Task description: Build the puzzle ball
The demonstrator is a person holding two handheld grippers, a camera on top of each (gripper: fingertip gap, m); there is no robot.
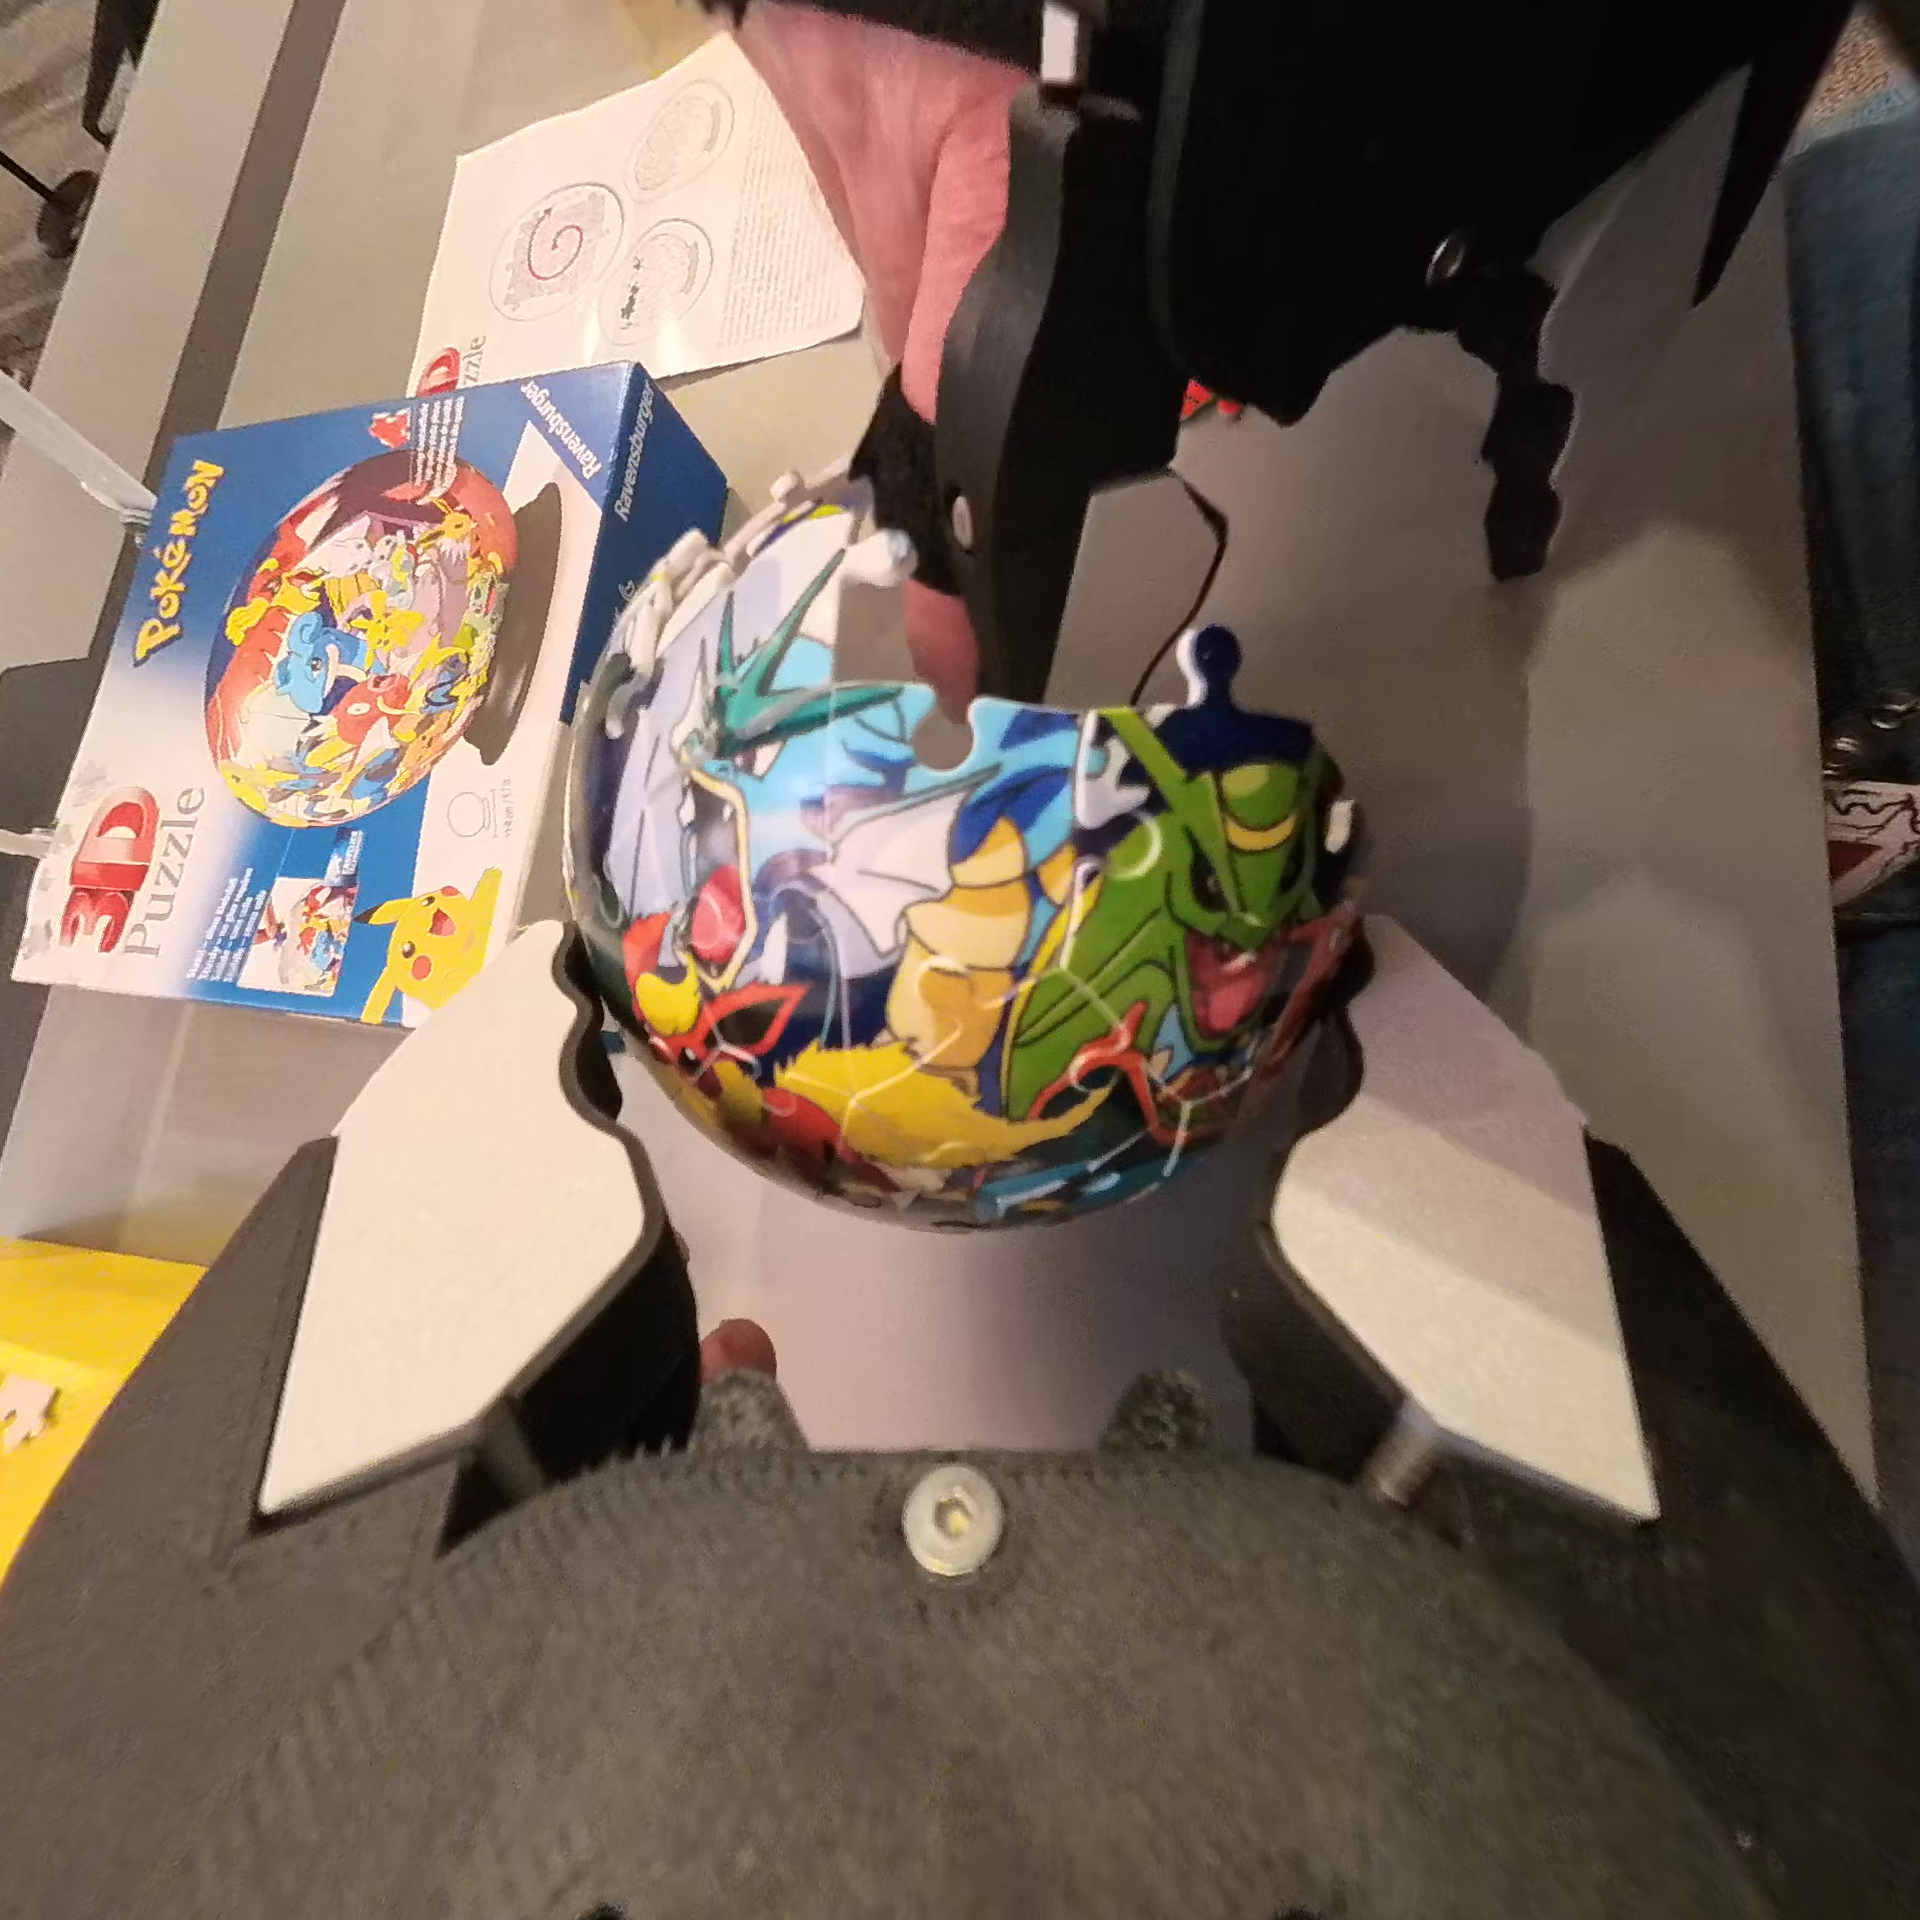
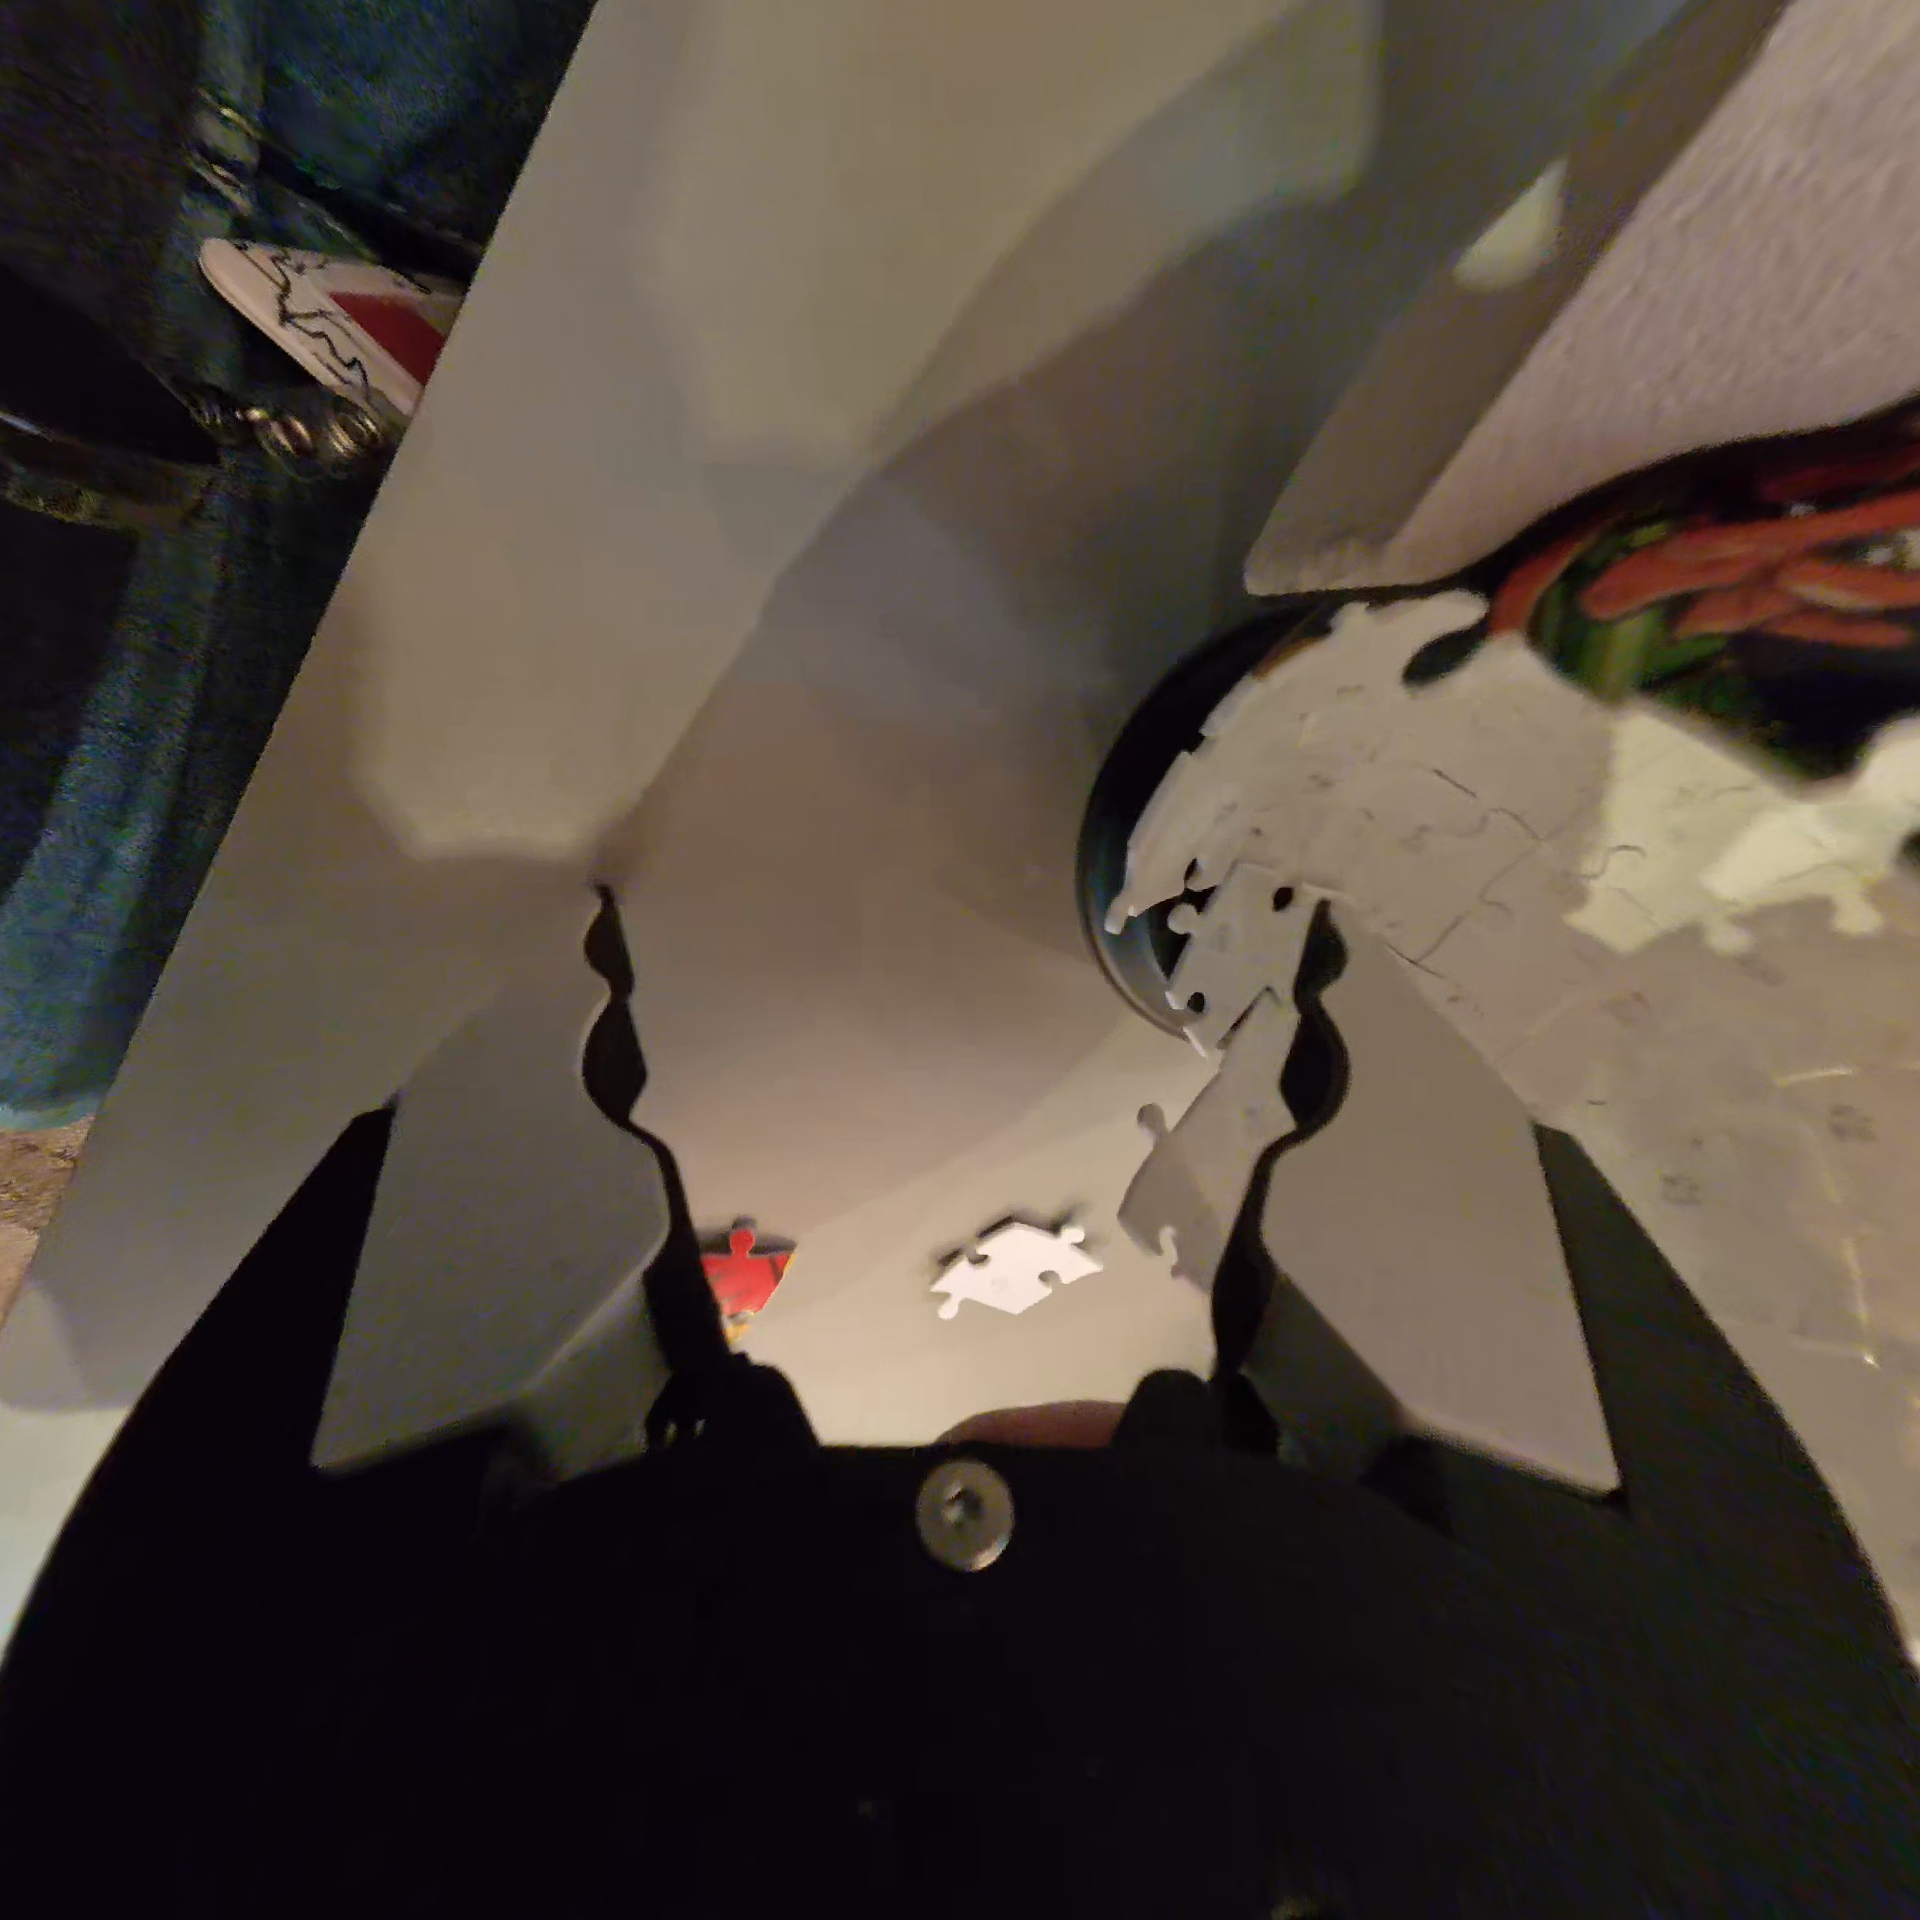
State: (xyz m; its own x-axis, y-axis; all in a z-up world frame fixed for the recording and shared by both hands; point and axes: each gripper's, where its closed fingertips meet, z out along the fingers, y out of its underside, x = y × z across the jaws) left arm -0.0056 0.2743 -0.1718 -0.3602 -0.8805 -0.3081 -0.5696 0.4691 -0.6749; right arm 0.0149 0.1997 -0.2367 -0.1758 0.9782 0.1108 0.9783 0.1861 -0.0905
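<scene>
The half-built puzzle ball (image 1: 935, 935), a colourful open shell, sits between the fingers of my left gripper (image 1: 966, 997), which is shut on its sides and holds it above the grey table (image 1: 1662, 727). A dark blue piece (image 1: 1216, 686) sticks up from the rim. My right gripper (image 2: 966, 997) is open; in the left wrist view it reaches down from above, with one finger (image 1: 1008, 540) inside the shell. The right wrist view shows the shell's white inside (image 2: 1455, 831), and a white-backed piece (image 2: 1210, 1164) lies against the inner face of my right finger at the rim.
The blue puzzle box (image 1: 343, 707) and an instruction sheet (image 1: 623, 229) lie on the table to the left. A yellow surface (image 1: 62, 1351) is at the lower left. Loose red (image 2: 743, 1278) and white (image 2: 1013, 1268) pieces lie on the table. A person's legs (image 1: 1870, 520) are at the right edge.
</scene>
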